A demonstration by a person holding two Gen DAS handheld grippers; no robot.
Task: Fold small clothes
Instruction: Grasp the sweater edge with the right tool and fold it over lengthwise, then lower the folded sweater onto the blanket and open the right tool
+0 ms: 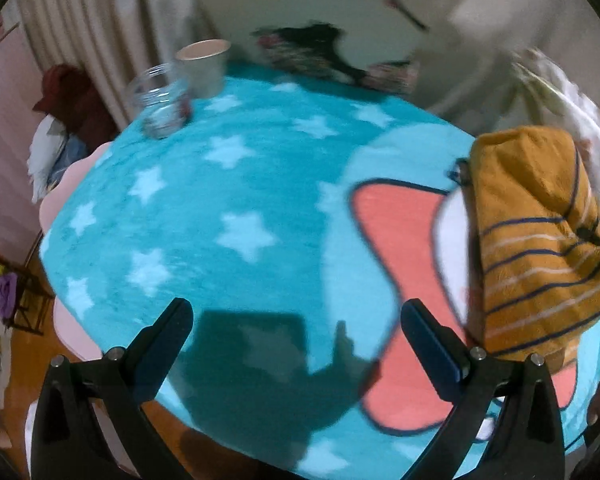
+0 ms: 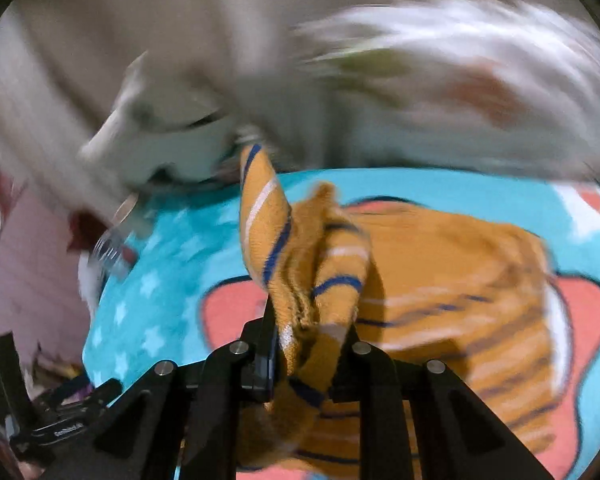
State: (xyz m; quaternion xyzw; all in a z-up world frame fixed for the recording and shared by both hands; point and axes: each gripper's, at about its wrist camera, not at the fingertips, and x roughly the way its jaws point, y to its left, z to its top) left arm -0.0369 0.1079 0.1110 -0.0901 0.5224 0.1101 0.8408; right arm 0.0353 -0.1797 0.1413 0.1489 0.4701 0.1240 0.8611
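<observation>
Turquoise star blanket point(image 1: 228, 208) covers the surface. Your right tool point(image 2: 312, 320) is clamped on a bunched edge of the striped orange garment point(image 2: 452, 280) — lifted beside the blanket's pink bow. Left tool point(image 1: 296, 324) gapes wide, empty; bring it to a second edge.

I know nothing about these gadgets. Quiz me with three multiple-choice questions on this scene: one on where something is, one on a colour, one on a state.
1. Where is the glass jar?
A. beside the paper cup, at the blanket's far edge
B. on the floor
C. between the left gripper's fingers

2. What colour is the striped garment?
A. green
B. mustard orange
C. purple

3. How do the right gripper's jaws stand?
A. wide open, empty
B. out of view
C. shut on the garment

Answers: 1 A, jar and cup stand side by side on the far edge. 2 B, orange cloth with blue and white stripes. 3 C, cloth is pinched between the fingers.
</observation>
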